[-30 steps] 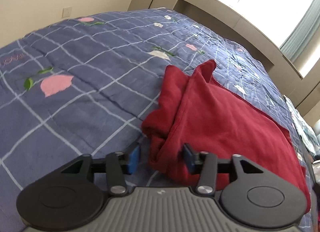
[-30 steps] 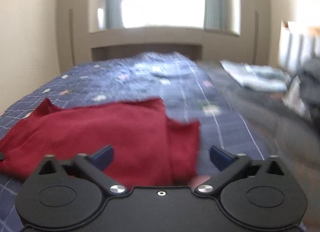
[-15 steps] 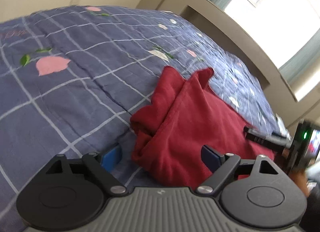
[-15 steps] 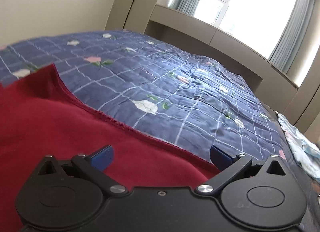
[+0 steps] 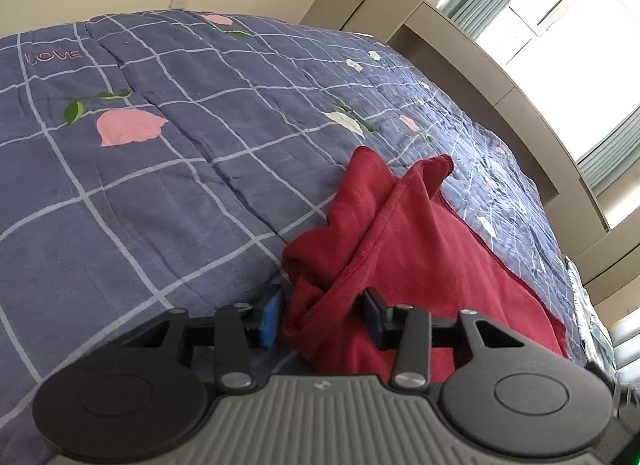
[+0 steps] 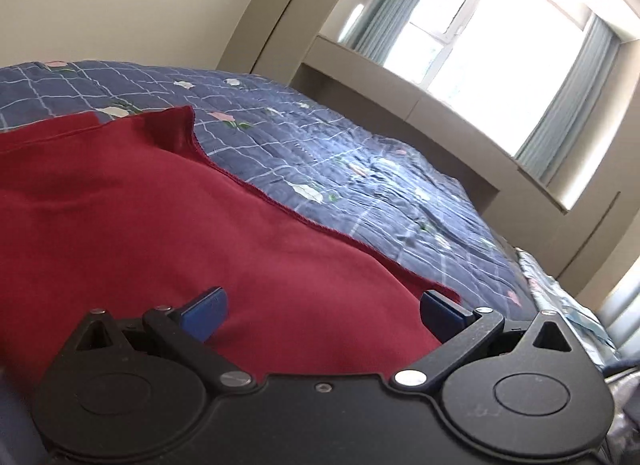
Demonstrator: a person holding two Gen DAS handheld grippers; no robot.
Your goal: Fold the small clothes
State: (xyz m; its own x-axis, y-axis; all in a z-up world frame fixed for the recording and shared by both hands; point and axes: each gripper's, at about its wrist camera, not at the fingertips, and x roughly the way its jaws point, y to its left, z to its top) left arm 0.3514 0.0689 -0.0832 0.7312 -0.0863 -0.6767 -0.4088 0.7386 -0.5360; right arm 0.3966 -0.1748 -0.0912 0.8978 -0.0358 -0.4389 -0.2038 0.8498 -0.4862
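1. The dark red, soft fleece garment (image 5: pixel 404 261) lies rumpled on the blue checked flowered quilt (image 5: pixel 168 193). I judge it light, limp and a little grippy, best taken by a bunched edge or corner.
2. My left gripper (image 5: pixel 320 315) has just been closing; its blue pads sit half-closed astride the garment's bunched near corner, the cloth between them, whether pinched I cannot tell.
3. My right gripper (image 6: pixel 320 311) hangs low over the garment's near edge, fingers spread wide, holding nothing.

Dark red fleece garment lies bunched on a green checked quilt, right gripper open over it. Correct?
Not quite: the checked quilt is blue-grey with white grid lines and pink flowers, not green, as the left wrist view shows. The rest holds: the dark red fleece garment lies bunched on it, and the right gripper is open over it.
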